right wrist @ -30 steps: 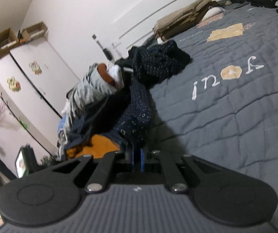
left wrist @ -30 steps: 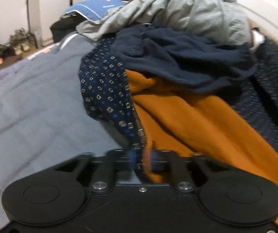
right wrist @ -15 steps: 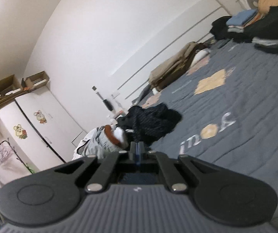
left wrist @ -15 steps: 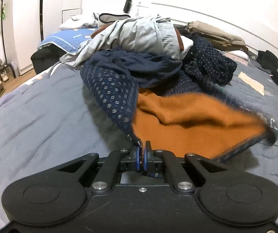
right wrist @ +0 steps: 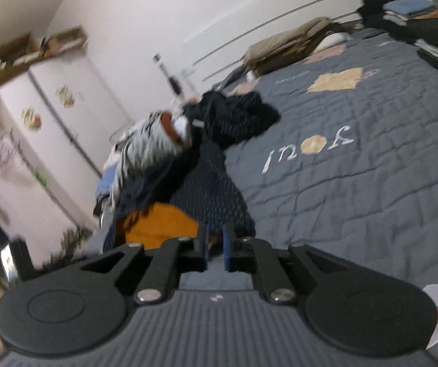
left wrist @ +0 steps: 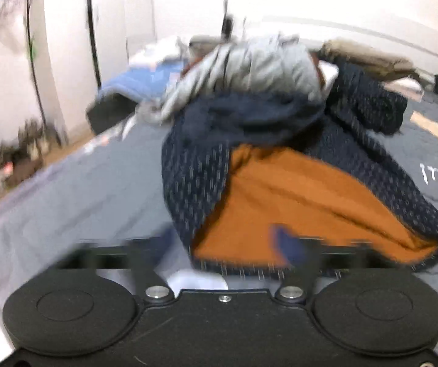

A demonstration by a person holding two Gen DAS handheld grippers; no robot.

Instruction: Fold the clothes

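A navy patterned garment with an orange lining [left wrist: 295, 202] lies spread on the grey quilt [left wrist: 66, 198], its near edge just in front of my left gripper [left wrist: 226, 244]. That gripper's jaws are opening wide; the hem lies between the blurred fingers [left wrist: 286, 244], untouched. In the right wrist view the same garment [right wrist: 219, 195] trails from the clothes pile [right wrist: 148, 146]. My right gripper [right wrist: 215, 244] is at its other end, jaws opening a narrow gap, the cloth at the tips and not pinched.
The heap behind holds a grey garment [left wrist: 255, 67] and a dark navy one [left wrist: 249, 116]. Folded stacks [right wrist: 408, 12] sit at the bed's far corner, with beige bedding [right wrist: 292, 46] by the headboard. White wardrobes [right wrist: 50, 113] and shoes [left wrist: 20, 153] stand past the bed's left edge.
The left jaws sprang apart and let go of the garment's corner, which dropped onto the quilt. The right jaws parted slightly, and that view swung back down to the bed.
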